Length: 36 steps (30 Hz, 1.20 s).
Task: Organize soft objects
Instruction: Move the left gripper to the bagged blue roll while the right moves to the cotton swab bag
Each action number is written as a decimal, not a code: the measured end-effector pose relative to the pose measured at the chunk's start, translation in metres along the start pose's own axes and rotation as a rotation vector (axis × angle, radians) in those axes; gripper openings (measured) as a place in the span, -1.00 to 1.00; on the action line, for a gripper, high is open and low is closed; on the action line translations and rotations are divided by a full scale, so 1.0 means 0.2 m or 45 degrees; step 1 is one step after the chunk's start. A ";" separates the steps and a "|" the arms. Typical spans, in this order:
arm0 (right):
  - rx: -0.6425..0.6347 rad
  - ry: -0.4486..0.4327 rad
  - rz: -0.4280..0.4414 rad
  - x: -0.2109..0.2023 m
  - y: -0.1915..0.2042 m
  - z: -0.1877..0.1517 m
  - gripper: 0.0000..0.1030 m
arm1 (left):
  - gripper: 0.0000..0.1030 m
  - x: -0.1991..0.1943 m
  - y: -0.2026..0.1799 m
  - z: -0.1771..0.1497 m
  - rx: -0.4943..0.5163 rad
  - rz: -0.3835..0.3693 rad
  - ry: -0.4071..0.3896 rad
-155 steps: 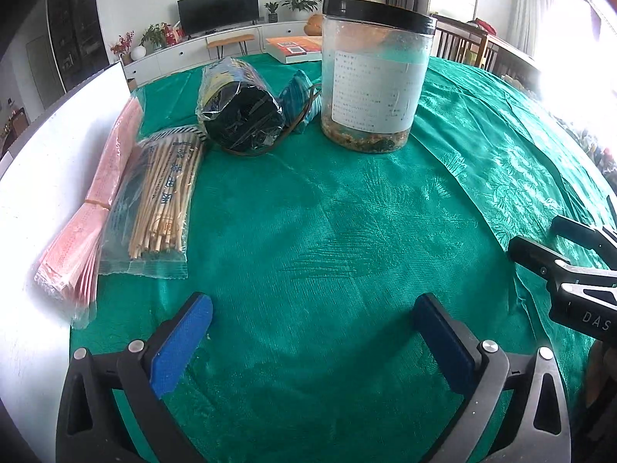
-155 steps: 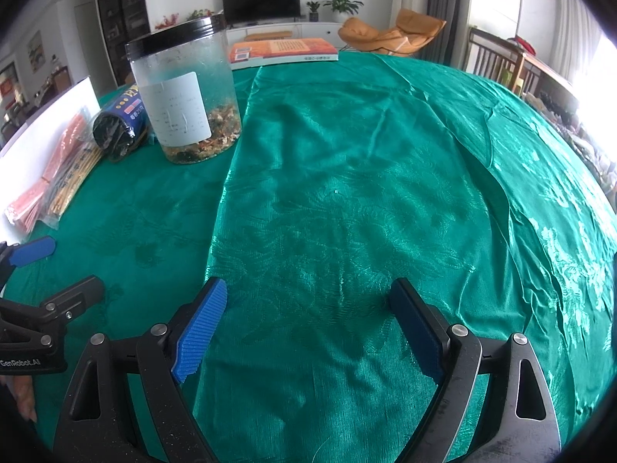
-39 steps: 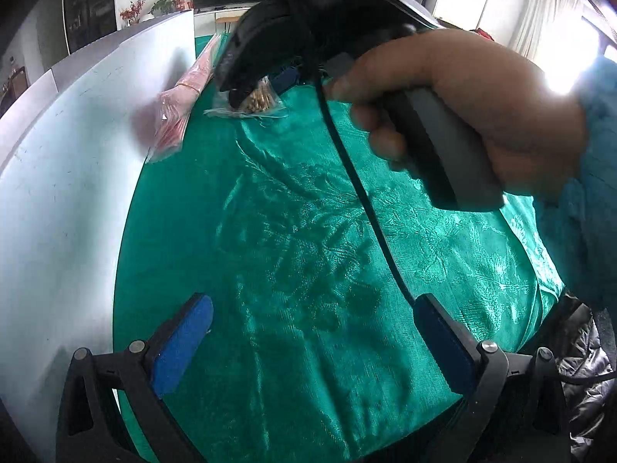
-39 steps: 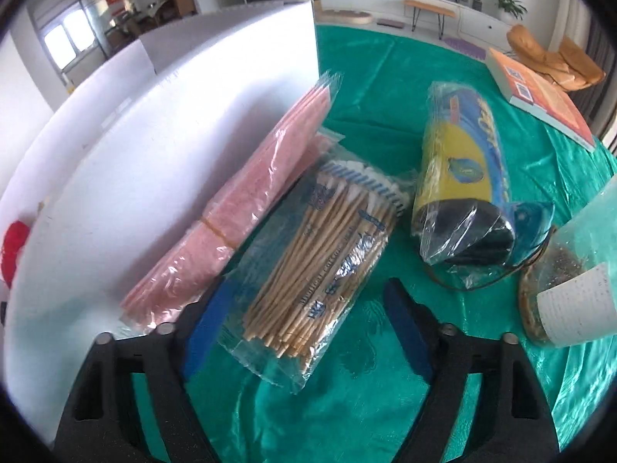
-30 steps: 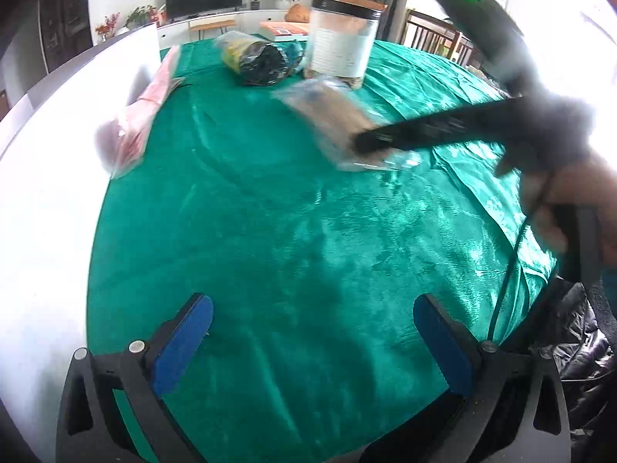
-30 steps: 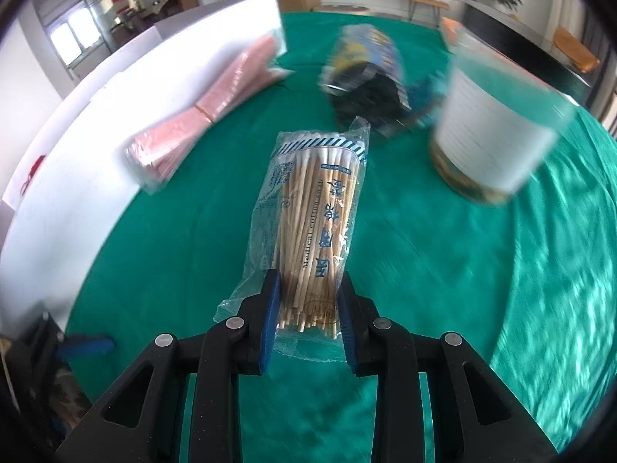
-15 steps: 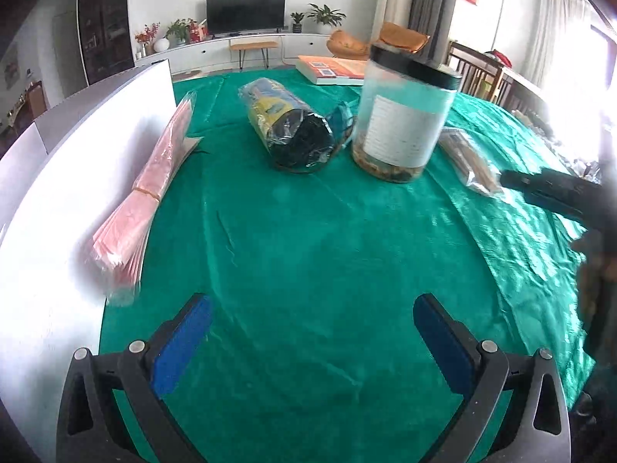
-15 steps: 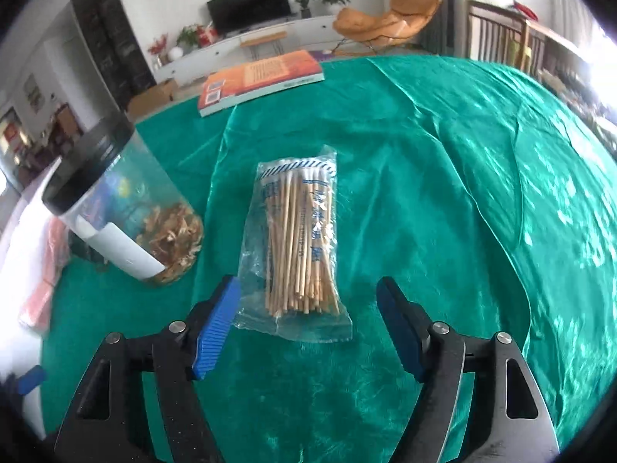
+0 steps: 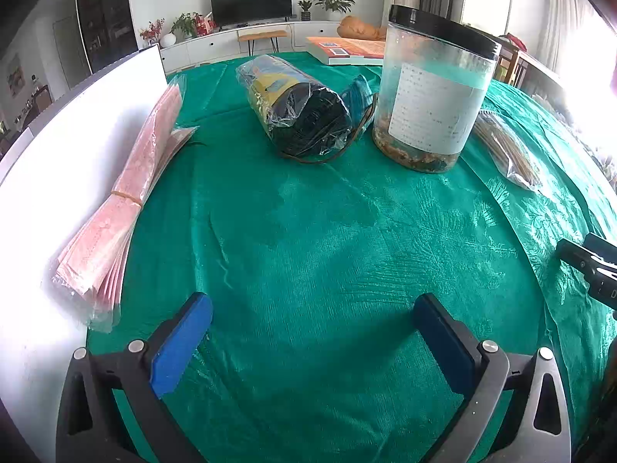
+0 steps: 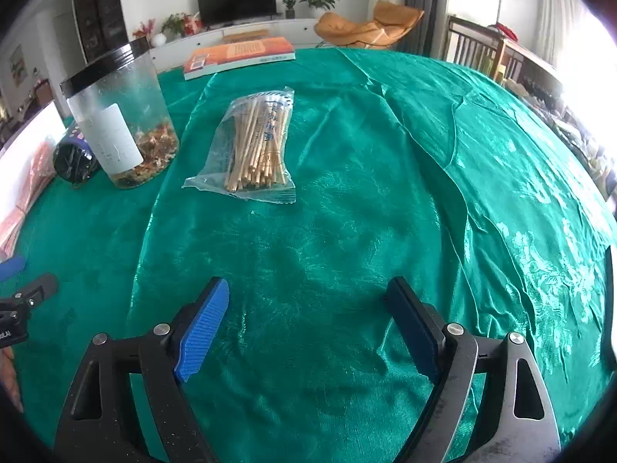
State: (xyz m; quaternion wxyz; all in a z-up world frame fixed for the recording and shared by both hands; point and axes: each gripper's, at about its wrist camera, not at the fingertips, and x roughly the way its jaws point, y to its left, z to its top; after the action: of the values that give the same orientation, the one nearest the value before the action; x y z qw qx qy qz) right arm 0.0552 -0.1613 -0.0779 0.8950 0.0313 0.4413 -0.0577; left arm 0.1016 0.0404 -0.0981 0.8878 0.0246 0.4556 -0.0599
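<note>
Now your right gripper [image 10: 304,322] has just been opening, nothing between its jaws; your left gripper [image 9: 308,335] gapes empty too. Careful: reaching left for the black roll [image 9: 304,115], you could clip the jar [image 9: 432,96].

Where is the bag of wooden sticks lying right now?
In the right wrist view the bag of wooden sticks lies flat on the green tablecloth, just right of the clear jar and in front of the orange book.

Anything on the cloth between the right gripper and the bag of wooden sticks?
No. In the right wrist view, only bare green tablecloth lies between the open right gripper and the bag of wooden sticks.
</note>
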 end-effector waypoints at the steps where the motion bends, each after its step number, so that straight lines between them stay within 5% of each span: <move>1: 0.002 0.001 0.004 0.00 0.00 0.00 0.69 | 1.00 0.00 0.00 0.00 0.000 0.000 0.000; 36: 0.002 0.004 0.016 0.01 0.00 0.00 0.76 | 1.00 -0.01 0.00 0.00 0.001 -0.001 0.000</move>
State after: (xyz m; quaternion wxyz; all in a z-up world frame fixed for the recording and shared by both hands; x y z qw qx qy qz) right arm 0.0554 -0.1605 -0.0793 0.8946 0.0349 0.4423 -0.0525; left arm 0.1002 0.0401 -0.0977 0.8878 0.0247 0.4556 -0.0604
